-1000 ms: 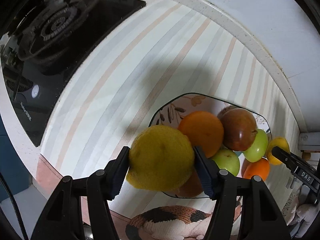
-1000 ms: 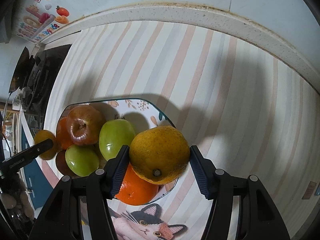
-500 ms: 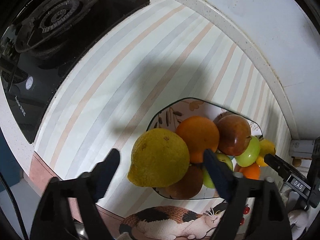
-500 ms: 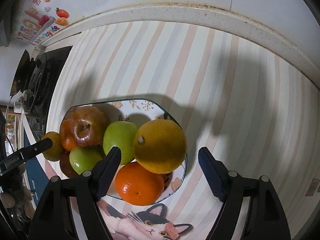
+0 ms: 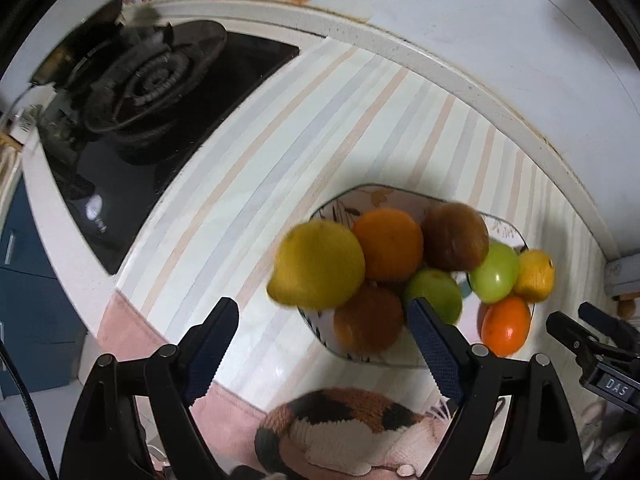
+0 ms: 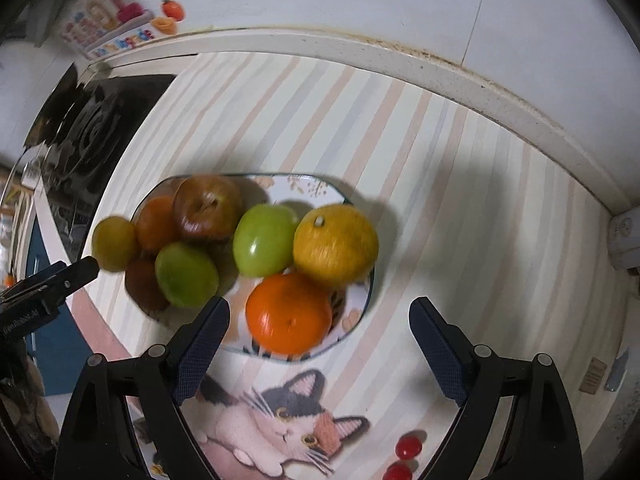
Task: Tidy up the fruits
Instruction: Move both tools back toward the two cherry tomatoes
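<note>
Both the left tool and right tool point steeply down, spread and apparently empty, above the fruit plate.

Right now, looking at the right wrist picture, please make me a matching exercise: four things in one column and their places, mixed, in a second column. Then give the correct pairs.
Things:
1. red apple
2. orange
3. stove
4. cat picture

Places:
A. on the mat, below the plate in the picture
B. at the front of the plate, nearest the open right gripper
C. at the back left of the fruit pile
D. on the counter, far left

Pairs: 1-C, 2-B, 3-D, 4-A
</note>
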{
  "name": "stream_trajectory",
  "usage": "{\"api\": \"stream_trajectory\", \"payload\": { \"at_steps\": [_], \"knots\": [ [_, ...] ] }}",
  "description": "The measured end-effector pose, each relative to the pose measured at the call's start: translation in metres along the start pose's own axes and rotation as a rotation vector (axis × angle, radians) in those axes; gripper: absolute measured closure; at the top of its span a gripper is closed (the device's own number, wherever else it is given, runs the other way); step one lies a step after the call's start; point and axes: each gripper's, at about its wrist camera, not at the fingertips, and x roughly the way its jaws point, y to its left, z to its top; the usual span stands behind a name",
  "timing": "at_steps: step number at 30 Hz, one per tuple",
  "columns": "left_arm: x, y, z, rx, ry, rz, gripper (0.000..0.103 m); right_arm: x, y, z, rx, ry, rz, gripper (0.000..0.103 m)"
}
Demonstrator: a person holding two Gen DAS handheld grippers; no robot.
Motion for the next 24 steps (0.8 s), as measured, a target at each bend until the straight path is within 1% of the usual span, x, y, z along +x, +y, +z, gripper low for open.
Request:
{"api": "stream_trajectory", "payload": {
  "at_steps": [5, 12, 15, 17, 24],
  "knots": [
    [-0.024, -0.019, -0.029, 0.03, -0.067, 0.028, 0.017, -0.024, 0.005, -0.026, -0.039, -0.035, -0.006, 0.009],
    [-0.071, -0.039, -0.06, 0.022, -0.157, 0.021, 0.017, -0.068, 0.006, -0.057, -0.09, -0.102, -0.007, 0.01],
    [-0.094, -0.046, -0.073, 0.026, -0.197, 0.022, 0.017, -0.094, 0.003, -0.07, -0.103, -0.142, -0.007, 0.009],
    [-0.106, -0.05, -0.081, 0.029, -0.21, 0.026, 0.017, -0.112, -0.001, -0.078, -0.108, -0.163, 0.004, 0.01],
    [-0.166, -0.066, -0.111, 0.04, -0.308, 0.018, 0.017, -0.171, -0.004, -0.104, -0.143, -0.233, 0.037, 0.01]
  ]
}}
